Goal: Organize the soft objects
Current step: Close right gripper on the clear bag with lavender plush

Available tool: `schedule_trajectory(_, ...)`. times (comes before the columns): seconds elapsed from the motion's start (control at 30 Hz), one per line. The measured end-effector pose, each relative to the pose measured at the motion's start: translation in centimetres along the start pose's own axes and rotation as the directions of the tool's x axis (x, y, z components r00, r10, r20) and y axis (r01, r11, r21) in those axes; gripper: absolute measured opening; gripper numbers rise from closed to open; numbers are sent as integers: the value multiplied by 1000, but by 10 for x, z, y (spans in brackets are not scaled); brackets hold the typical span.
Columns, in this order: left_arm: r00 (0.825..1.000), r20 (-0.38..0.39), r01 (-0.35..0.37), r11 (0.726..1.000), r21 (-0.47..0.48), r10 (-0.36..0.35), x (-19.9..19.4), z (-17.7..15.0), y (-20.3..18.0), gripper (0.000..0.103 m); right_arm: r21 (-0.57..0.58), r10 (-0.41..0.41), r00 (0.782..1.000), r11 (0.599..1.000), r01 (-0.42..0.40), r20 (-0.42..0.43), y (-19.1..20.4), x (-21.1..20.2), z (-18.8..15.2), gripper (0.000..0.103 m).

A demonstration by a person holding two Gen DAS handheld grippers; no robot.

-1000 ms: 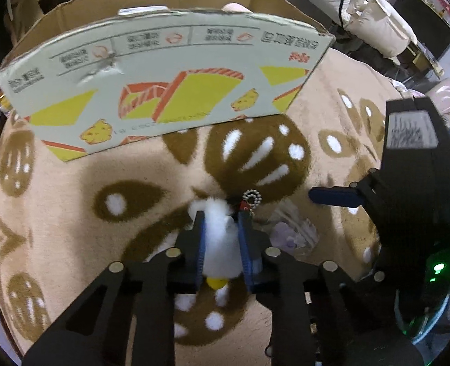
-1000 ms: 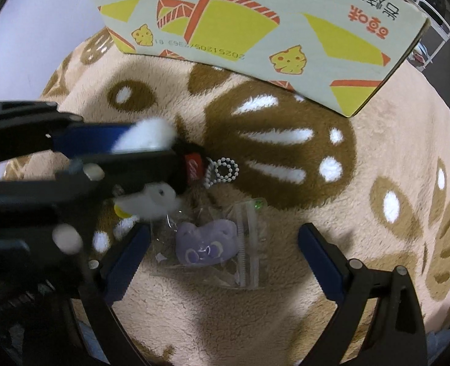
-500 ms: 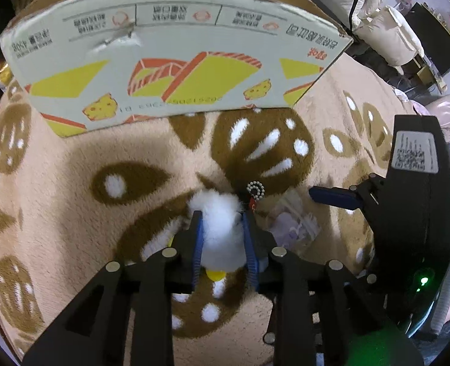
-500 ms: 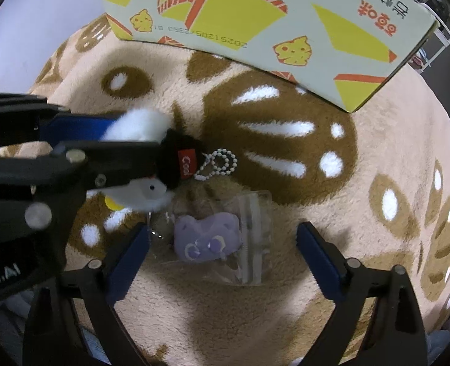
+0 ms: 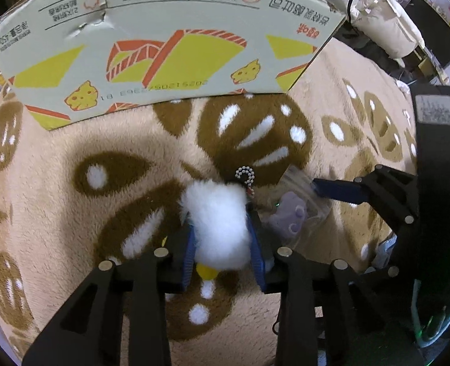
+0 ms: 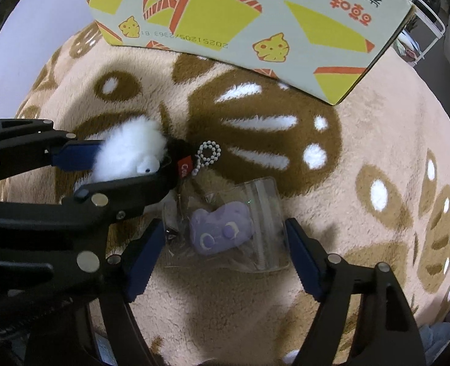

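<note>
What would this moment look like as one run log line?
left gripper: shut on fluffy white plush toy | right gripper: jaws closing around bagged purple plush, not touching | cardboard box behind

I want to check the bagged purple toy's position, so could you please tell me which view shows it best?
The right wrist view: the purple plush toy in its clear bag lies unobstructed between the right gripper's closing fingers. The left wrist view shows it small and partly hidden beside the white plush.

The cardboard box (image 6: 255,15) blocks passage behind the bagged purple toy (image 6: 222,231). The left gripper (image 6: 133,164) crowds the bag's left side. The rug (image 6: 362,152) to its right lies open.
</note>
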State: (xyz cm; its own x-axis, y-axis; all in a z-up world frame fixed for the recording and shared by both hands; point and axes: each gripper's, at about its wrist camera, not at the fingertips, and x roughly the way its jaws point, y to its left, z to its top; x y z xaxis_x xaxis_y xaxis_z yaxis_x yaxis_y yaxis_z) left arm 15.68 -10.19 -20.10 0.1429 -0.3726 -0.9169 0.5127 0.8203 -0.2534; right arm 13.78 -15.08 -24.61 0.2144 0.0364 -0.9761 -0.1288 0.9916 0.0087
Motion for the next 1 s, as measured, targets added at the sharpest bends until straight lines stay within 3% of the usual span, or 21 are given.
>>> schedule_trajectory(0.23,996,53,-78,997,12,78,-18,-2,5,29,7,15,1000,1000,-15,9,-12,-8,-5,80)
schedule_trajectory(0.57,976,155,-141,986,-86,153,-54,-10,26,29,62,69,993,995,-75,93,-39,-30,-4,78)
schedule_trajectory(0.83,947,244,-191,977,-97,210,-80,-17,26,29,66,62,969,995,-80,238,-53,-66,-2,78)
schedule_trajectory(1.0,906,333,-243,966,-94,260,-99,-18,18,29,88,44,930,993,-81,365,-67,-96,-2,78)
